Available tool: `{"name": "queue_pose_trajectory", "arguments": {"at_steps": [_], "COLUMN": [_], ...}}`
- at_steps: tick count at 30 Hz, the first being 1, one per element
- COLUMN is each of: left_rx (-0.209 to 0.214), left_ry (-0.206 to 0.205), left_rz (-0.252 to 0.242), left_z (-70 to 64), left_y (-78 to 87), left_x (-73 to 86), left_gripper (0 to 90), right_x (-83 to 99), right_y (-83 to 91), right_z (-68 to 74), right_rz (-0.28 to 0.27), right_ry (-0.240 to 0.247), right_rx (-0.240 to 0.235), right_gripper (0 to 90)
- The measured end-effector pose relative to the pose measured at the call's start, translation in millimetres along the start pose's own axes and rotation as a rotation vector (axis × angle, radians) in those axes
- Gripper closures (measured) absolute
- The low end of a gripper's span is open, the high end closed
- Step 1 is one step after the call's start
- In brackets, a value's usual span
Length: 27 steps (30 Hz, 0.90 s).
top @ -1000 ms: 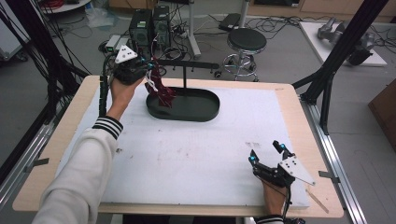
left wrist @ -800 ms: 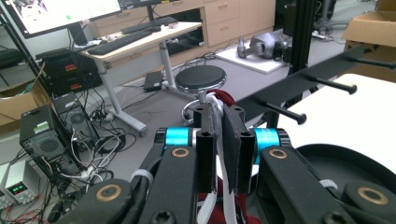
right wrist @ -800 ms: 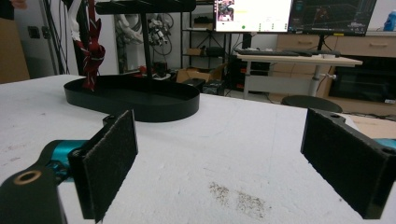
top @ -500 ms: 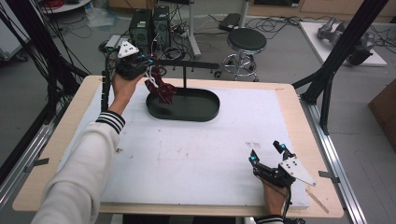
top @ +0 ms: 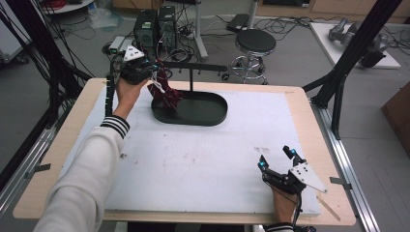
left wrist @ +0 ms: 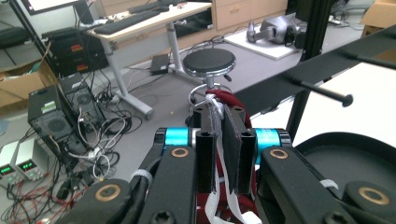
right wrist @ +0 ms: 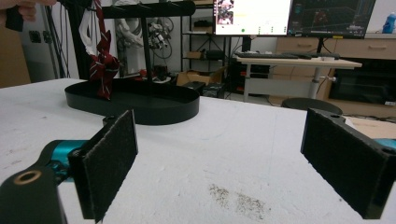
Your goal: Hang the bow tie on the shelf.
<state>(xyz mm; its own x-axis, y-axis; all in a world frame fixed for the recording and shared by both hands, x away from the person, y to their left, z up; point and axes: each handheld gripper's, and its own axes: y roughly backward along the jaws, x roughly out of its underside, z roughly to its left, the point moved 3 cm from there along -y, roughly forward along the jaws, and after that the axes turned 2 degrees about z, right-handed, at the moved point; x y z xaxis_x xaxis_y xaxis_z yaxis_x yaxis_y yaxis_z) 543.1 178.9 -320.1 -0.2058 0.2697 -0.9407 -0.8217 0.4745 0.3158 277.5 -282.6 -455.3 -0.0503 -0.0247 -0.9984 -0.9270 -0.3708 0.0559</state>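
A dark red fabric piece with a white strap (top: 164,92) hangs from the left gripper (top: 153,72), whose jaws are clamped on its upper end (left wrist: 223,140), above the left end of a black oval tray (top: 203,108) near the bench's far edge. A black T-shaped rack (top: 193,67) rises from that tray. The right gripper (top: 276,159) rests near the bench's near right corner, jaws wide apart over the white foam sheet (top: 203,159).

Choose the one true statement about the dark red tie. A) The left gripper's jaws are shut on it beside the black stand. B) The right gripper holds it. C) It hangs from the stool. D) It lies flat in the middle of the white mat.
A: the left gripper has its jaws closed on the tie, which dangles over the black stand's tray; the right gripper sits open and empty.
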Motion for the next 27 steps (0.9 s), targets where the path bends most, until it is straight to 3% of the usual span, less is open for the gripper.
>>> {"name": "queue_pose_trajectory", "arguments": {"at_steps": [9, 16, 19, 23, 25, 27], "left_rx": [0.002, -0.002, 0.006, 0.063, 0.1, 0.117], "left_ry": [0.004, 0.021, 0.039, 0.051, 0.082, 0.077], "left_rz": [0.001, -0.009, -0.037, -0.105, -0.112, -0.118], "left_z": [1.0, 3.9, 6.2, 6.9, 5.7, 3.8], "left_y": [3.3, 11.6, 19.0, 31.3, 41.1, 46.8], "left_x": [4.6, 7.9, 14.0, 22.3, 30.9, 35.7], "left_gripper": [81.8, 73.9, 57.3, 31.3, 20.5, 12.8], "right_x": [0.0, 0.0, 0.0, 0.0, -0.1, 0.0], "right_y": [0.0, -0.2, 0.0, 0.0, 0.0, 0.2], "right_z": [0.2, 0.2, 0.3, 0.1, 0.1, 0.6], "right_rz": [0.003, 0.003, 0.002, 0.0, 0.0, 0.003], "right_ry": [-0.003, -0.002, -0.002, 0.001, 0.002, -0.002], "right_rx": [-0.001, -0.001, -0.002, -0.002, -0.002, -0.004], "right_gripper": [9.9, 9.9, 9.9, 9.9, 9.9, 9.9]}}
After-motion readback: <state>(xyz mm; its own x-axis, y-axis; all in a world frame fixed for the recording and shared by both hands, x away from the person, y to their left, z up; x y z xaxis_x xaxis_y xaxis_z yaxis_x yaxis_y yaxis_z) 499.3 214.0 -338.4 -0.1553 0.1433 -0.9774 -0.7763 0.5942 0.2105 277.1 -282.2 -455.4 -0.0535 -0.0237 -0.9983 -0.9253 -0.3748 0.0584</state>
